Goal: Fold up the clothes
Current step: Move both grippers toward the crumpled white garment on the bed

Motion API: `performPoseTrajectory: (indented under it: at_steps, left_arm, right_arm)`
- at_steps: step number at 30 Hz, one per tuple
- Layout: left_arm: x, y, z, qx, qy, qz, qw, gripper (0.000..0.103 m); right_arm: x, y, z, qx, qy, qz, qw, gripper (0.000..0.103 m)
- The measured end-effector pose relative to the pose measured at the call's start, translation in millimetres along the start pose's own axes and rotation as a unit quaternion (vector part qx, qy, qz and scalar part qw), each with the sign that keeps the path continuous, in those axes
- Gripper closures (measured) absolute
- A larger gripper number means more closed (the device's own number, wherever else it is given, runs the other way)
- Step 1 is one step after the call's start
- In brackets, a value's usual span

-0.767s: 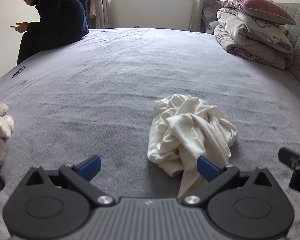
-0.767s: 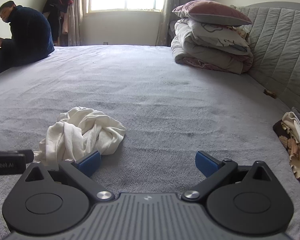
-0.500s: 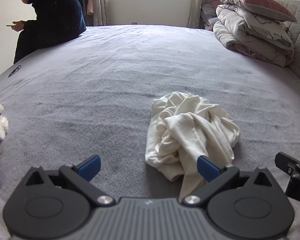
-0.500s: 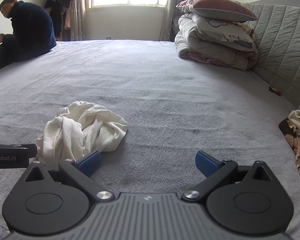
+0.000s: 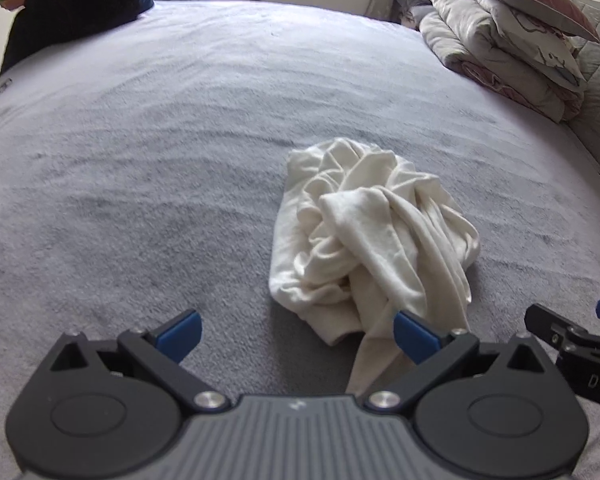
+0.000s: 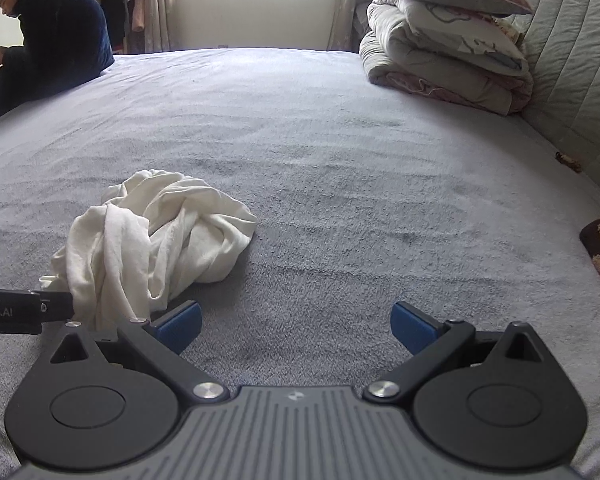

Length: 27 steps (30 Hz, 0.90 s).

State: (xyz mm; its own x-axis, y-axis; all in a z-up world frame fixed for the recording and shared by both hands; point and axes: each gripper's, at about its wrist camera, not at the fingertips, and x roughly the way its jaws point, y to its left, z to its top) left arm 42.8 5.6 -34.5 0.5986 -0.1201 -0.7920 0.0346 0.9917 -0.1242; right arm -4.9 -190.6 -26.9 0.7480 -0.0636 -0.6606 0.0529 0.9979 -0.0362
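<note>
Left gripper (image 5: 298, 334) spread wide, right gripper (image 6: 296, 322) spread wide, crumpled white garment (image 5: 374, 236) on grey bed (image 5: 140, 160), "bot.AI" lettering on left gripper.

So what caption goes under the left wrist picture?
Open left tool hovers over a crumpled white garment on a grey bed.

Garment (image 5: 372, 236) on the bed (image 5: 140, 160), right before me.
Bedding pile (image 6: 444, 56) lay far right; a person (image 6: 56, 40) sat far left.
</note>
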Motion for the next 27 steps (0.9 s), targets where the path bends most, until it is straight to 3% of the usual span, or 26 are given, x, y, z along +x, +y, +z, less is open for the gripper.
performPoseTrajectory:
  at_steps: [6,10,15,20,23,25,27]
  left_arm:
    - [4.2,9.2,-2.6,0.01,-0.03,0.006,0.9995,0.0]
    - [6.7,17.0,1.3,0.007,-0.022,-0.007,0.9997,0.0]
    - [7.1,31.8,10.0,-0.01,-0.007,-0.046,0.9989,0.0]
    - [10.7,38.6,17.3,-0.027,0.01,-0.052,0.9982,0.0]
    - [11.0,41.7,17.6,-0.031,0.013,-0.055,0.9979,0.0]
    - [9.4,44.2,17.6,-0.033,0.006,-0.052,0.9981,0.0]
    - [8.0,47.2,18.1,-0.036,-0.001,-0.05,0.9981,0.0]
  right_arm:
    - [3.0,-3.5,1.0,-0.012,-0.009,0.001,1.0,0.0]
    - [6.4,-2.4,-2.5,-0.011,-0.003,0.019,1.0,0.005]
    - [4.9,4.6,-5.3,0.001,0.004,0.082,0.997,0.007]
    - [5.8,17.1,-3.2,0.025,0.034,0.138,0.99,0.011]
    - [3.4,32.5,-2.4,0.007,0.044,0.155,0.987,0.02]
    - [3.3,42.5,-4.5,-0.005,0.054,0.171,0.984,0.032]
    - [5.0,51.2,-7.2,-0.012,0.064,0.184,0.981,0.034]
